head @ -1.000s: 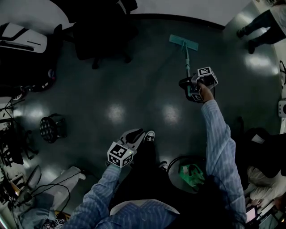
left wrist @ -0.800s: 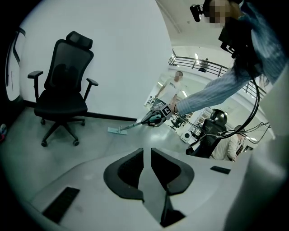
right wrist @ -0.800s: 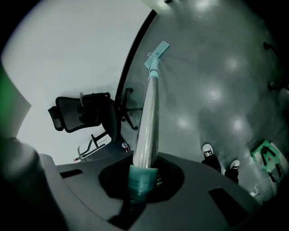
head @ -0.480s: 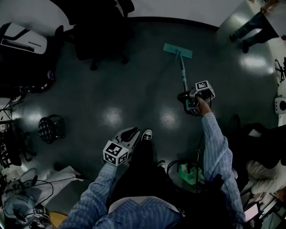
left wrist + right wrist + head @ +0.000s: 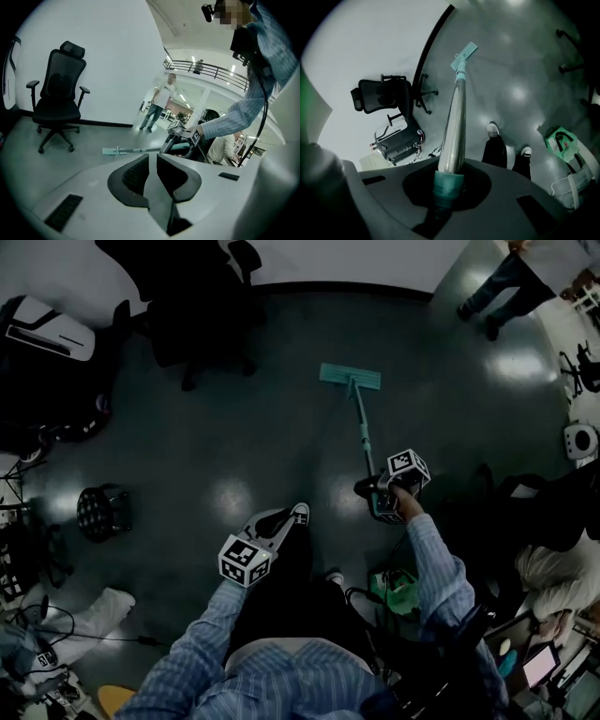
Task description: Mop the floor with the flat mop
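Head view: one flat mop (image 5: 359,418), its teal head flat on the dark floor (image 5: 234,427) ahead of the person, its handle sloping back to the right gripper (image 5: 375,491); the right jaws are clamped round the teal grip at the handle's near end. Right gripper view: the metal handle (image 5: 456,117) rises straight out from between the jaws and ends at the mop head (image 5: 464,50), far along the floor; the whole mop thus lies in front of these jaws, on their axis.

The left gripper (image 5: 277,519) is held lower left in the head view, above the person's dark trousers and well apart from the mop. Left gripper view: the two black jaws are drawn almost together, with a narrow slit between them and nothing in it; the mop (image 5: 136,150) shows beyond them, low on the floor, with the right gripper at its right-hand end.

Counts: one mop; two grippers, each with one marker cube; two striped sleeves; two shoes of the person, one (image 5: 493,129) beside the other (image 5: 526,151); one black office chair (image 5: 58,101) against the white wall; one green bag (image 5: 398,592) by the person's right side; one round dark stand (image 5: 101,512) at the left; one standing person (image 5: 502,282) at the far right corner.
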The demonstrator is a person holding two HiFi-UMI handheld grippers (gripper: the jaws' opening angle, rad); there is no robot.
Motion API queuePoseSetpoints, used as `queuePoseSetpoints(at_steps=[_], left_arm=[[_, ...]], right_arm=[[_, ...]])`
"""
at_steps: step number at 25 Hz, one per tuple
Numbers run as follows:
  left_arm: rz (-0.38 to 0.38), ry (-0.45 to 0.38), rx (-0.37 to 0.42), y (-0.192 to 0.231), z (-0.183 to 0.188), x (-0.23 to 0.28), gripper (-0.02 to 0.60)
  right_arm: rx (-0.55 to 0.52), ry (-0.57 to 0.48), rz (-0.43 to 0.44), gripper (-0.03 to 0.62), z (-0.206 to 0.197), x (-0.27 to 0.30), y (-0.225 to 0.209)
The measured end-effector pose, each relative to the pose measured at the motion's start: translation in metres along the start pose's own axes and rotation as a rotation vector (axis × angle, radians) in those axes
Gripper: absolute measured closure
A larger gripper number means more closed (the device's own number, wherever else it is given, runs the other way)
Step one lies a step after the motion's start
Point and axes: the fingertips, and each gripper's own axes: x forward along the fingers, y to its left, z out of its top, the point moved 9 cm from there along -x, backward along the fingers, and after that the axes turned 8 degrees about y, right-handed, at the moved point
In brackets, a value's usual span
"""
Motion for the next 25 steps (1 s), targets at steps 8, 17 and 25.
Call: queuePoseSetpoints(at_steps=[8, 17, 25], left_arm=[[-0.009, -0.010, 0.035, -0.082, -0.043, -0.019, 0.528], [0.011, -0.085, 0.060, -0.175, -0.096, -0.053, 0.528], [0.014, -0.087, 0.047, -0.242, -0.165, -0.065, 0.528]], right_arm=[[0.005, 0.057, -0.026, 0.576, -0.131, 0.002, -0.094], [0.005, 0.107, -0.008, 0.576, -0.273, 0.009, -0.188], [-0.009, 0.168, -0.030, 0.576, -0.375, 0.006, -0.281]])
